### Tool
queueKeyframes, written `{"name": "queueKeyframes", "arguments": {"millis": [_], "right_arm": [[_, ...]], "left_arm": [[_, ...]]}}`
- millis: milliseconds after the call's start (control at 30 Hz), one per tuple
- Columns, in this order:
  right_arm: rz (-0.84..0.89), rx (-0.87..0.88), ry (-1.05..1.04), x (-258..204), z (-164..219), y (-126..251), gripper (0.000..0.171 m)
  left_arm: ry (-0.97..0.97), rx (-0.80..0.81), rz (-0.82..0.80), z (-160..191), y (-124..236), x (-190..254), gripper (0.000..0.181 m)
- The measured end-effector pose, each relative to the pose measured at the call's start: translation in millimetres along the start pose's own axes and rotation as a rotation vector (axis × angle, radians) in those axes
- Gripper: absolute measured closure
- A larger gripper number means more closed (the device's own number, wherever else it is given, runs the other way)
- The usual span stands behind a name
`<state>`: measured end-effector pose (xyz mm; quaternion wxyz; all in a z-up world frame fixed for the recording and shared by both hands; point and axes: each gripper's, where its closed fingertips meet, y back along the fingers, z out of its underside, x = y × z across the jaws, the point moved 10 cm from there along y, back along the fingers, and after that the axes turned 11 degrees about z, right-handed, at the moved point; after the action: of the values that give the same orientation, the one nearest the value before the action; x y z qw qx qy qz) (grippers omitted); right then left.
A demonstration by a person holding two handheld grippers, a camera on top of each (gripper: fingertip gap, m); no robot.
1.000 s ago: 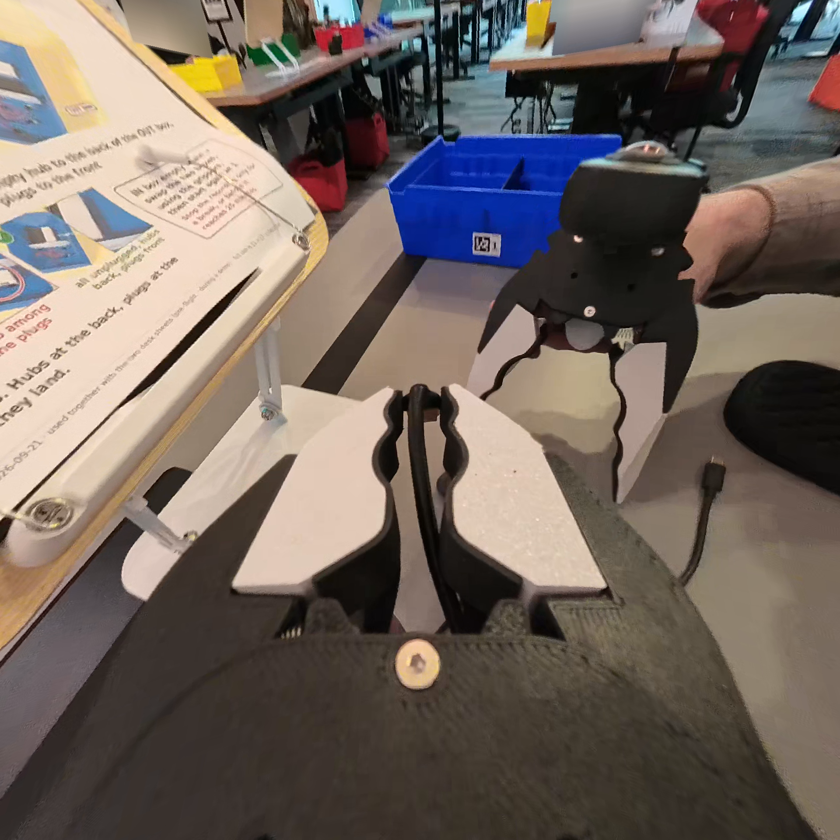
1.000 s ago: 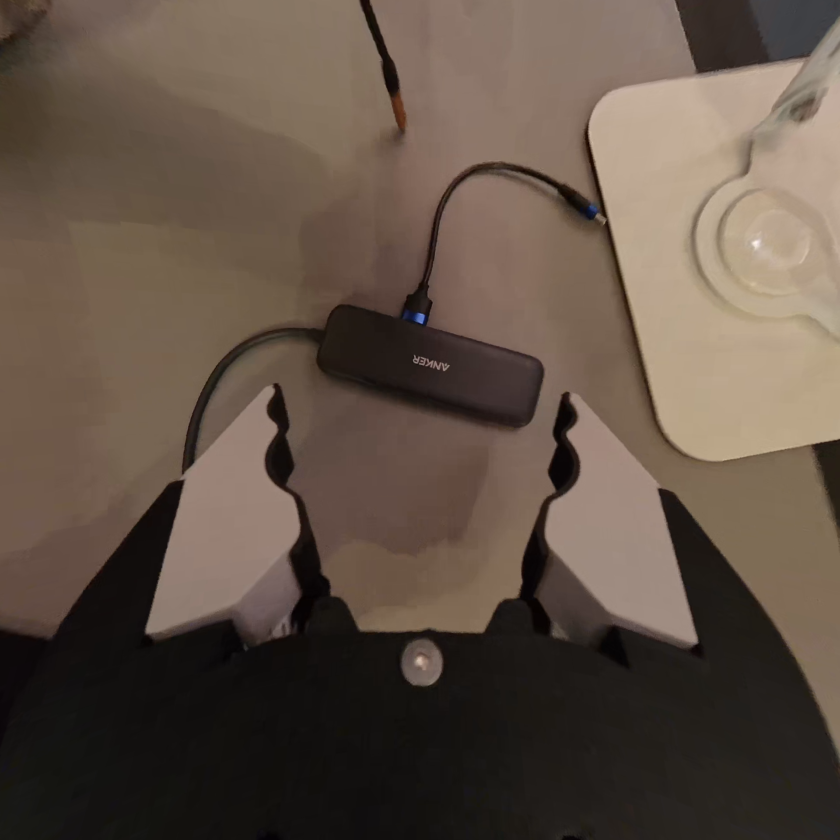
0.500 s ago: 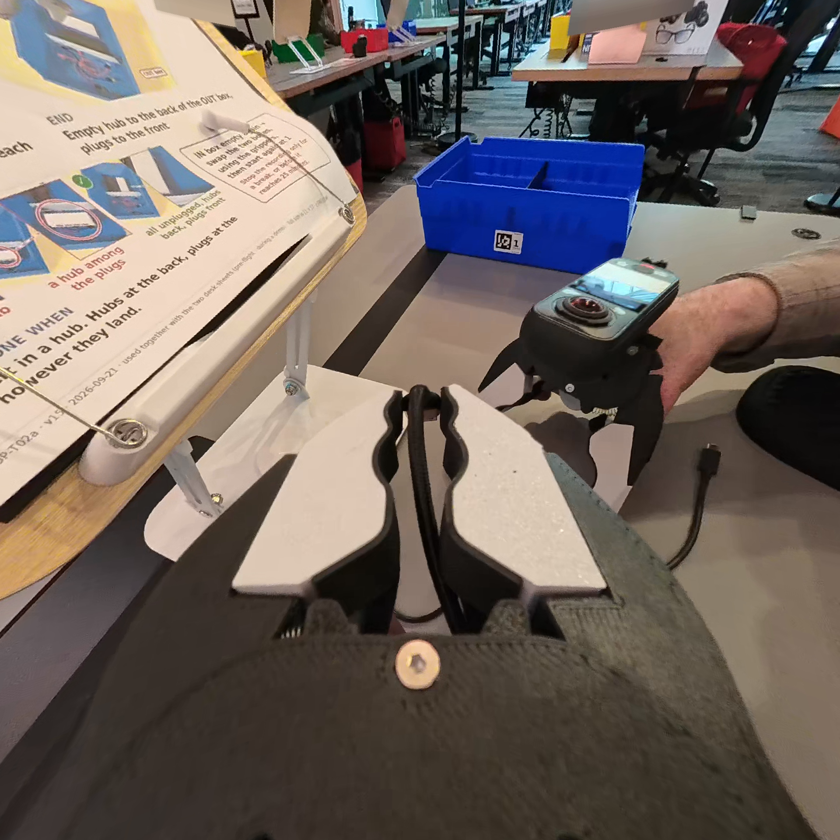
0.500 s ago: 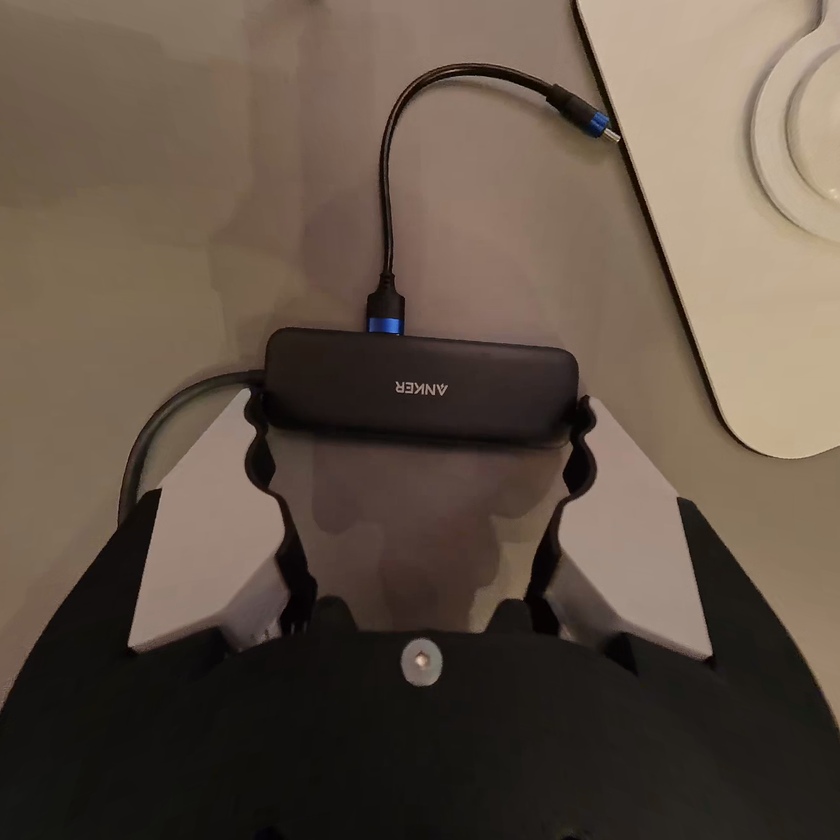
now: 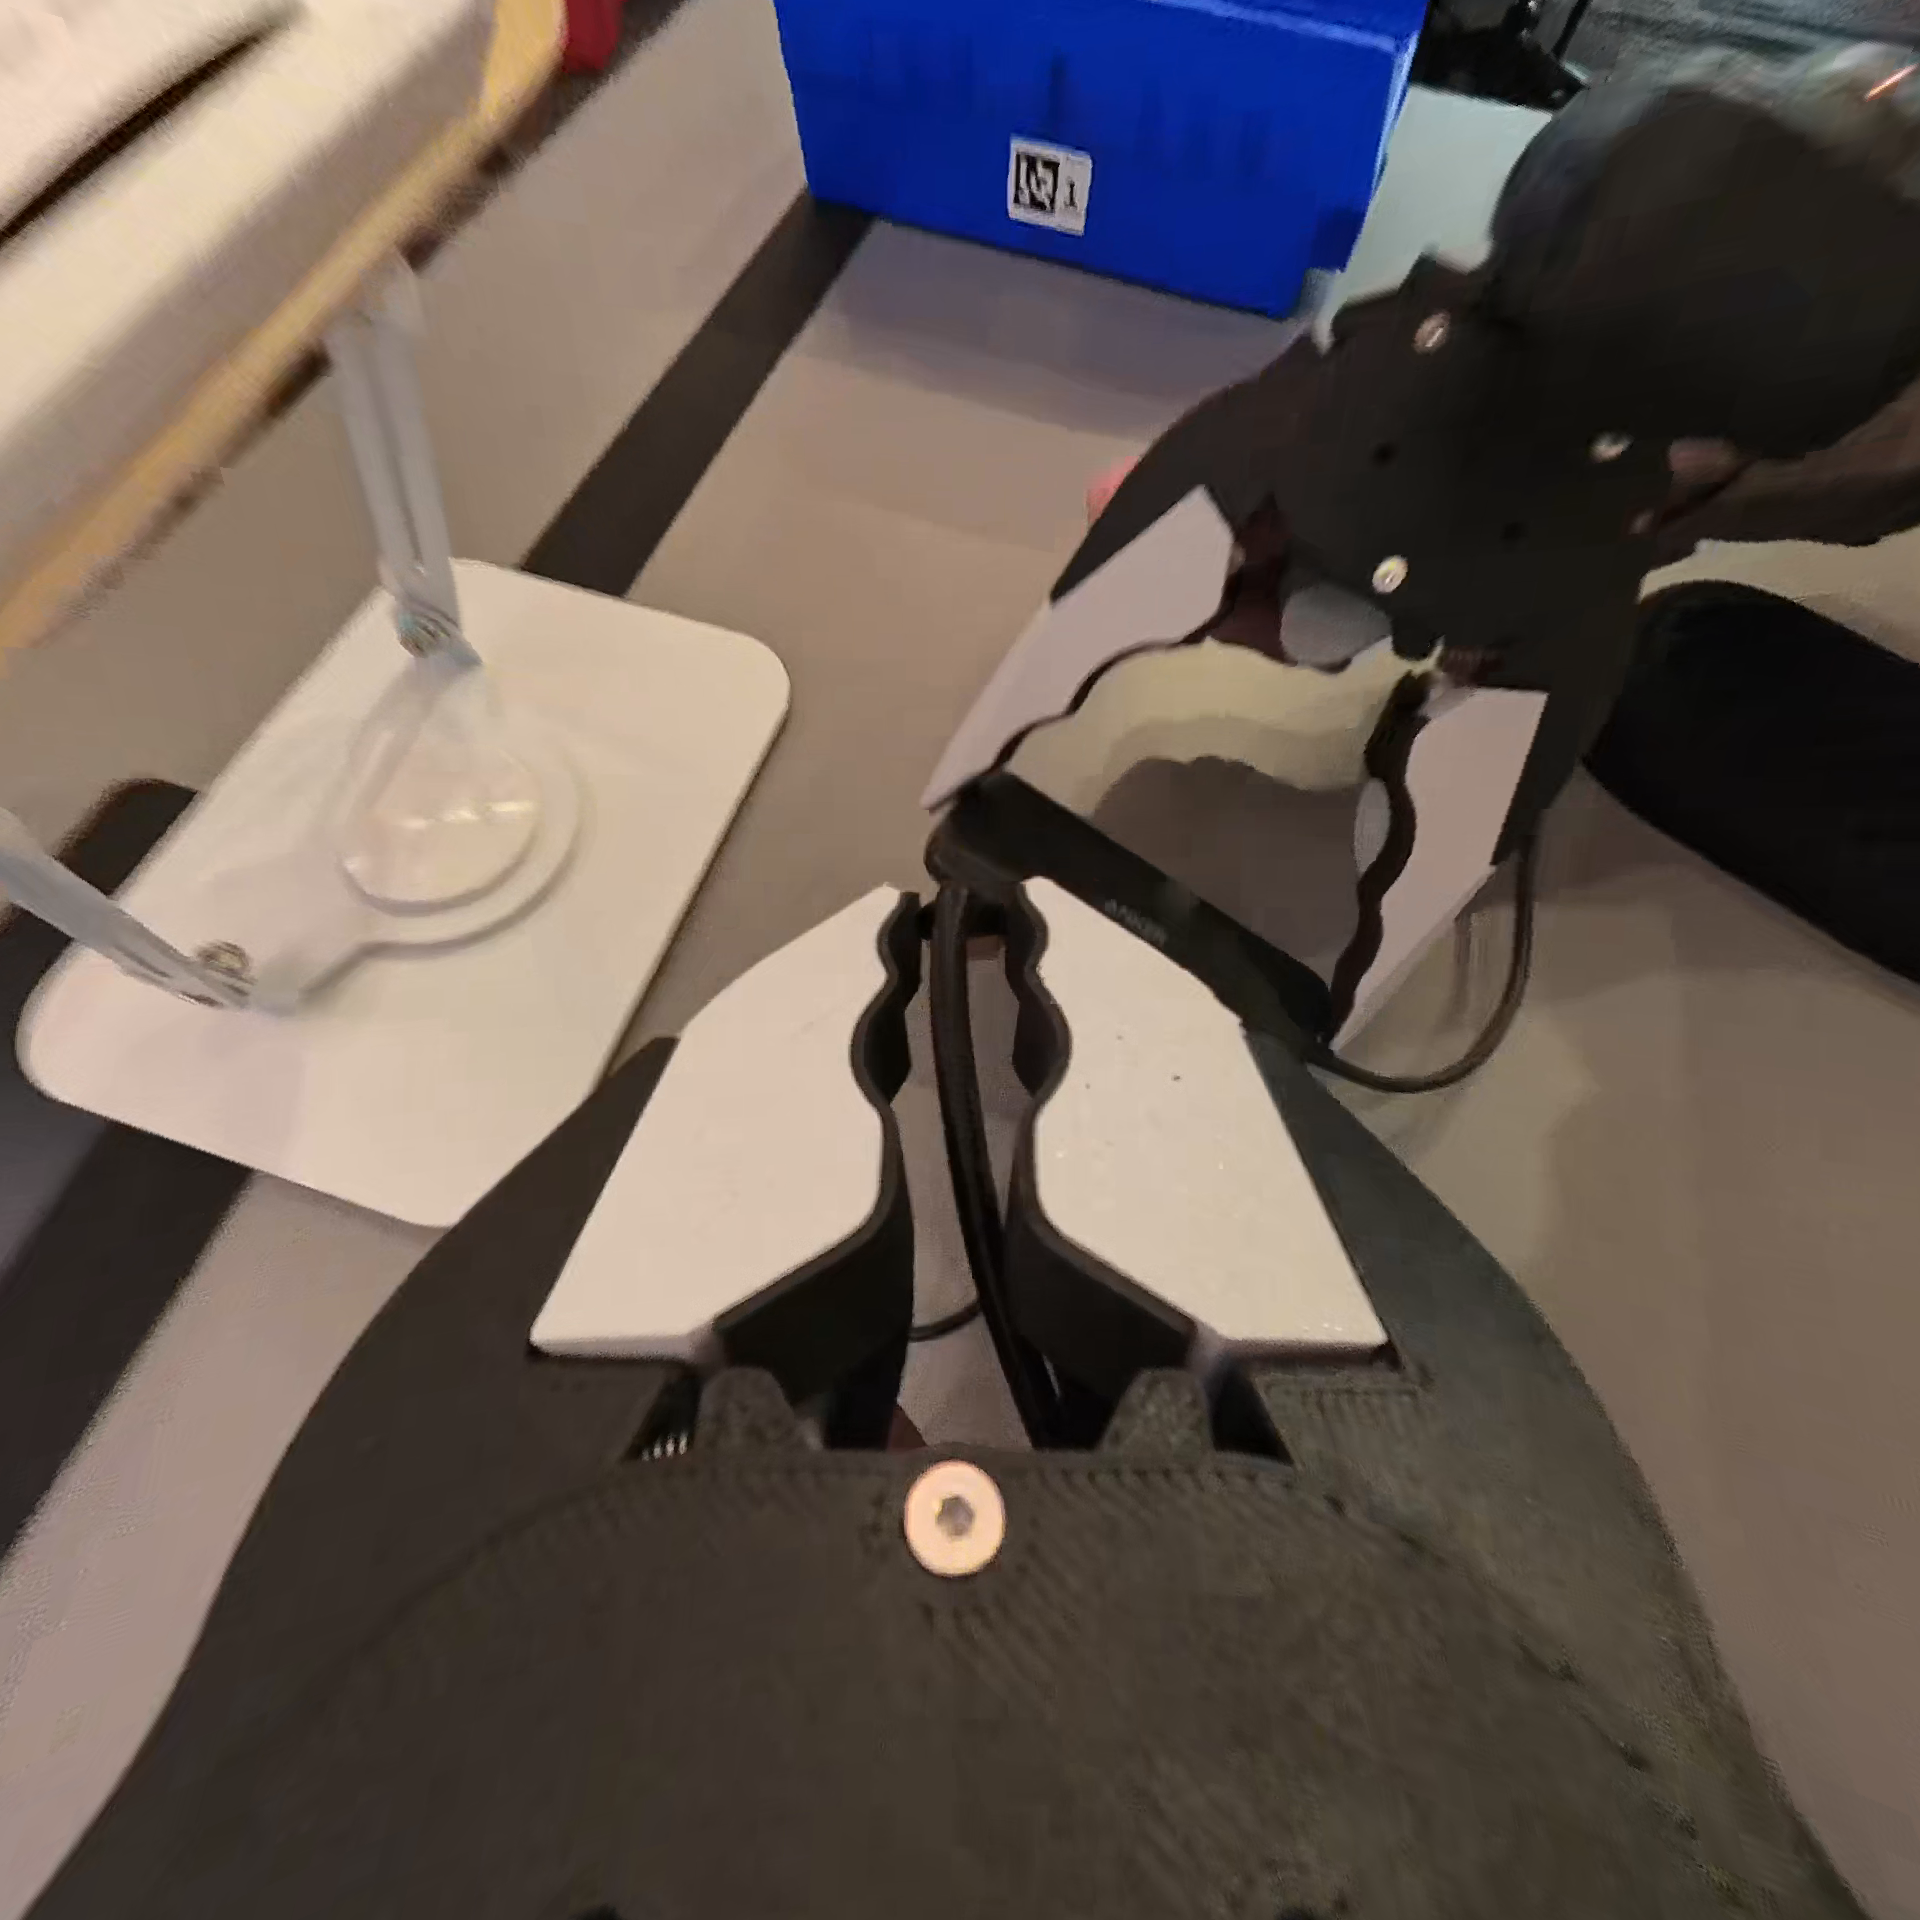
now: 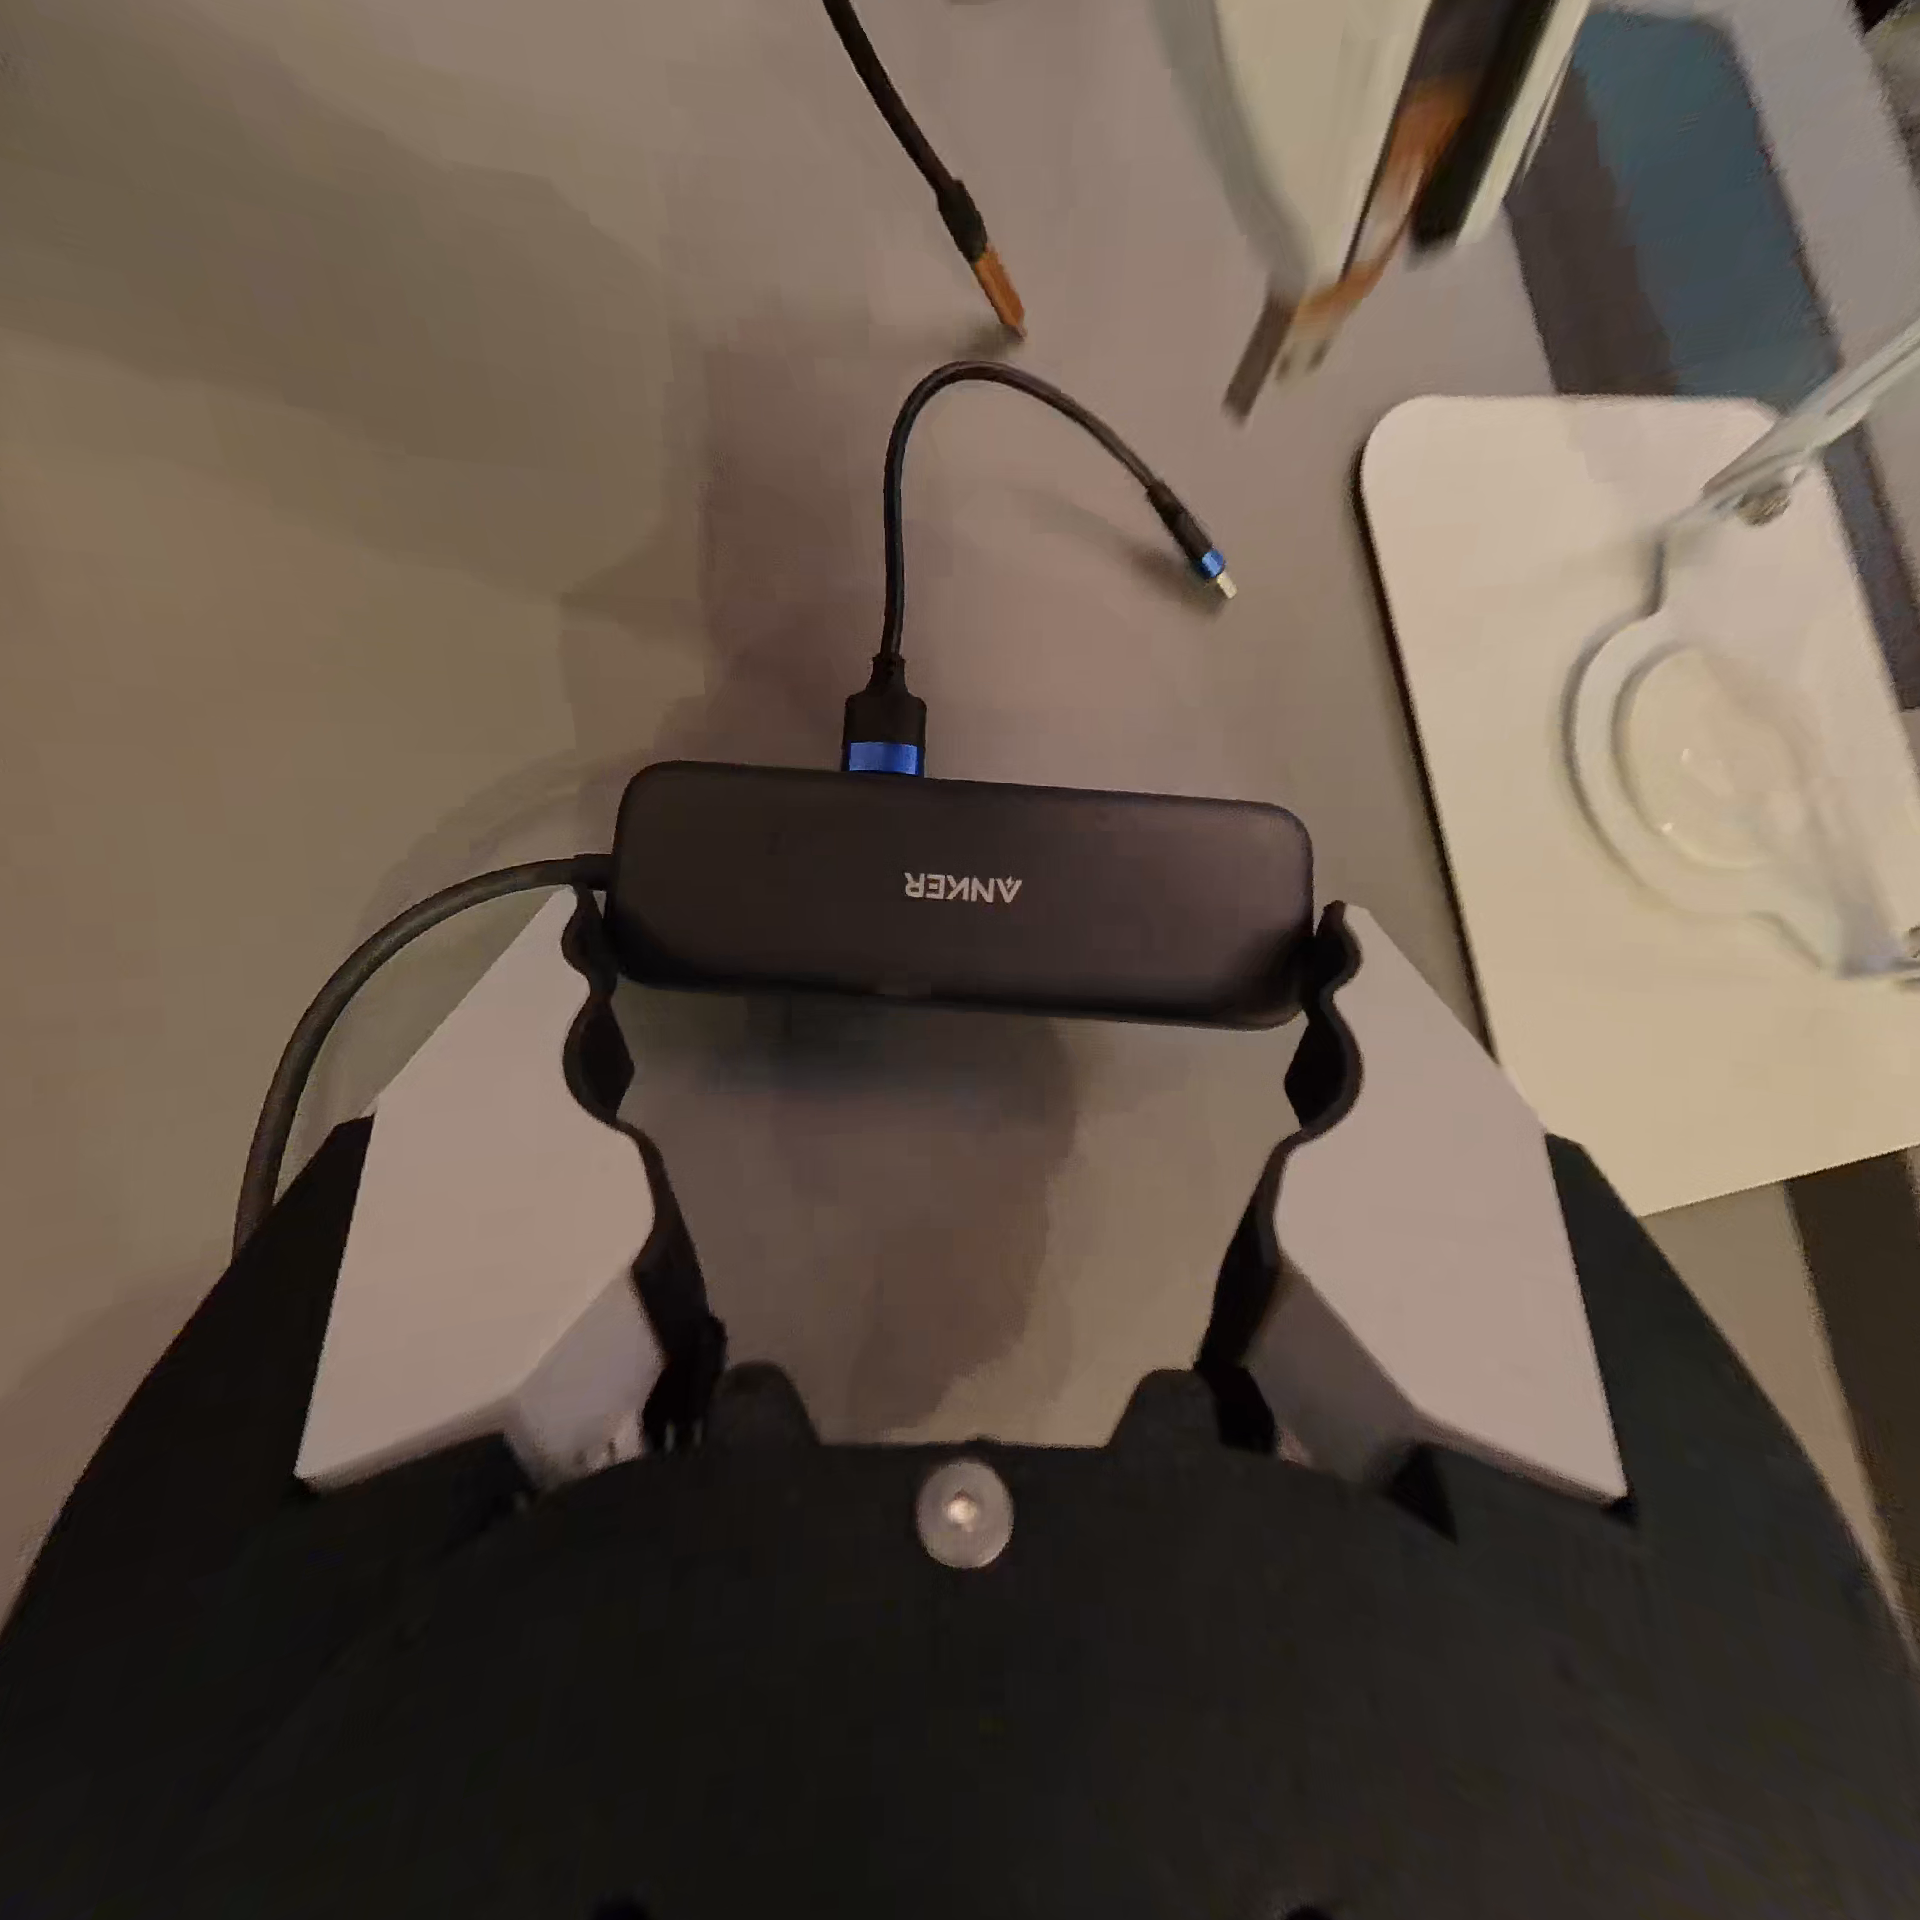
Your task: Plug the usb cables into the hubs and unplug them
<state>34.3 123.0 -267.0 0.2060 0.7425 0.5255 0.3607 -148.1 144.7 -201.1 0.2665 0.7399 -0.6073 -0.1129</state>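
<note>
A black USB hub point(image 6: 956, 883) sits between the fingers of my right gripper point(image 6: 961, 935), which is shut on its two short ends. A short black cable point(image 6: 894, 499) with a blue-ringed plug is plugged into the hub's far side, and its other end lies loose. In the left wrist view my left gripper point(image 5: 964, 909) is shut on a black cable point(image 5: 977, 1143). Its tips are close to the near end of the hub point(image 5: 1226, 935) held by the right gripper point(image 5: 1138, 899). A blurred white-and-black shape with an orange tip point(image 6: 1382, 249), top right in the right wrist view, looks like the left gripper.
A white stand base point(image 5: 520, 935) with a tilted instruction board lies left of the hub and also shows in the right wrist view point(image 6: 1507, 727). A blue bin point(image 5: 1091, 104) stands at the back. A loose cable with an orange plug point(image 6: 992, 281) lies beyond the hub. A dark object point(image 5: 1766, 779) lies on the right. My hands' fingertips stand some 10 cm from each other.
My right gripper came down over the hub and closed on its ends. My left gripper, still holding its cable, moved forward and down towards the hub.
</note>
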Motion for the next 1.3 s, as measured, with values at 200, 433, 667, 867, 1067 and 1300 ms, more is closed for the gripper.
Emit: {"name": "queueKeyframes", "arguments": {"millis": [200, 433, 667, 867, 1067, 1300], "right_arm": [[0.091, 0.058, 0.209, -25, -10, 11, 0.042], [0.143, 0.08, 0.34, -42, -10, 8, 0.042], [0.237, 0.139, 0.473, -51, -15, 14, 0.041], [0.163, 0.15, 0.349, -45, -9, 10, 0.036], [-0.005, 0.13, 0.138, -34, 0, 5, 0.032], [-0.206, 0.086, -0.046, -19, 13, -4, 0.024]], "left_arm": [[0.249, 0.038, 0.18, 34, -18, -9, 0.166], [0.341, -0.018, 0.312, 60, -46, -5, 0.166], [0.34, -0.027, 0.41, 67, -56, 1, 0.166], [0.277, -0.03, 0.474, 61, -58, 8, 0.165], [0.185, -0.053, 0.475, 59, -69, 16, 0.165], [0.036, -0.092, 0.47, 51, -75, 35, 0.165]]}}
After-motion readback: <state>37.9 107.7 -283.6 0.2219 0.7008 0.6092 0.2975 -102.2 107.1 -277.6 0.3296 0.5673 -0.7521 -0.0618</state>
